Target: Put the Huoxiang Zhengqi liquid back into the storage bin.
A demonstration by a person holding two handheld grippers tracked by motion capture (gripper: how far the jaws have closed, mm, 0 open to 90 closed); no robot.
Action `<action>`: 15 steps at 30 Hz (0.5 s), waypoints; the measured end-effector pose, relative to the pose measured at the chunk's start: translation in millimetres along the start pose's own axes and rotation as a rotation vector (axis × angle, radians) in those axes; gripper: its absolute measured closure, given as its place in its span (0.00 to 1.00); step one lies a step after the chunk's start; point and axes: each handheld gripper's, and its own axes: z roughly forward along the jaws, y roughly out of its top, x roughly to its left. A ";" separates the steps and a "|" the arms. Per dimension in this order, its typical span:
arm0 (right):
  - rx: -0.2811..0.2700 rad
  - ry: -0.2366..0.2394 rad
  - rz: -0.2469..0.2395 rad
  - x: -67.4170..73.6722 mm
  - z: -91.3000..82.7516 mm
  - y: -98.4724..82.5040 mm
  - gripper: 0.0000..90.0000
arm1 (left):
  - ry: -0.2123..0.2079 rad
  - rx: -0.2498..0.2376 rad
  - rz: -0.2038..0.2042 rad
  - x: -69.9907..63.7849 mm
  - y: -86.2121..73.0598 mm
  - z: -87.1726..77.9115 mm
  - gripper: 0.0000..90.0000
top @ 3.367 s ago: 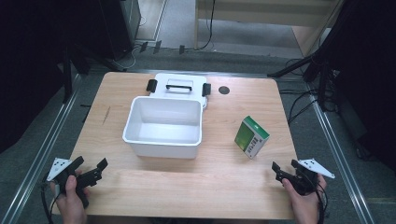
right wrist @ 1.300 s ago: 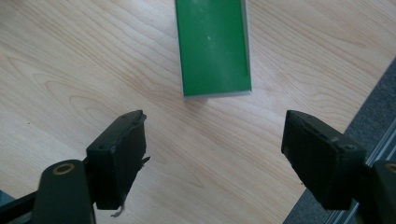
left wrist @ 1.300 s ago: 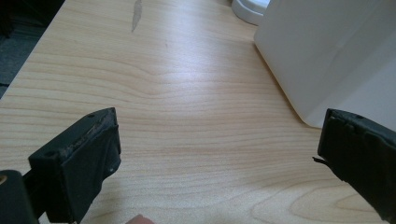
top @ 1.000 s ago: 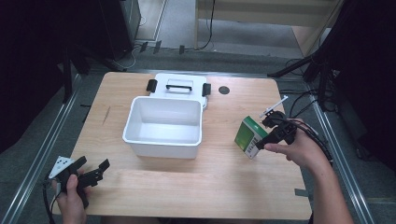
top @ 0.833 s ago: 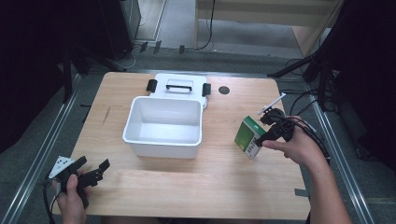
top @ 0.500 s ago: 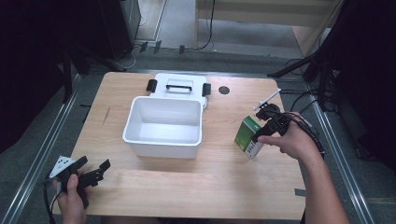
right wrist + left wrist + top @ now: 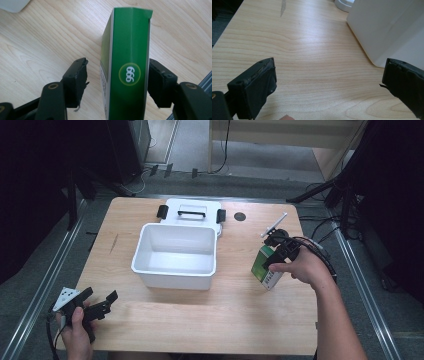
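Green carton (image 7: pixel 128 62) stands right of white bin (image 7: pixel 175 255), on table (image 7: pixel 225 320), between spread jaws of right gripper (image 7: pixel 117 80): 1 jaw touching, other apart. Grasp unfinished, likely bin-bound. Left gripper (image 7: pixel 329 82) spread, empty, near bin's front-left.

Number we read: "999", white inside a yellow-ringed circle.
Where we find it: top face of the green box (image 7: pixel 128 65).
Other print: too small for us.
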 end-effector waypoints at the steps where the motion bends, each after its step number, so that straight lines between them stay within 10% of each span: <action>1: -0.003 -0.003 -0.006 -0.3 0.5 0.7 0.44 | 0.019 0.000 0.006 -1.2 0.2 0.2 0.00; 15: 0.032 0.035 0.027 -2.2 6.3 10.6 0.51 | 0.032 -0.005 0.021 -2.9 0.0 0.3 0.00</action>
